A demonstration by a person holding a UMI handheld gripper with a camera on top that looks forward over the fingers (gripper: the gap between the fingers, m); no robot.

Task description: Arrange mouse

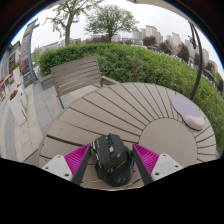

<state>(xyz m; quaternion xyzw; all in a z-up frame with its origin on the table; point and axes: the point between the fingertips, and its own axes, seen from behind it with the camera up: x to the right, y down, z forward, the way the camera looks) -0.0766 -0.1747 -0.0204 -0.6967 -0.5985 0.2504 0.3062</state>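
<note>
A black gaming mouse (112, 158) with orange accents sits between my gripper's (112, 160) two pink pads. Both pads press on its sides, so the gripper is shut on it. The mouse is over the near edge of a round wooden slat table (120, 110), its nose pointing away from me. A pale grey oval mouse pad (189, 111) lies on the table far to the right, well beyond the fingers.
A wooden slat chair (78, 75) stands behind the table on the left. A green hedge (140, 60) runs behind it. Paved ground and more seating (15, 100) lie to the left.
</note>
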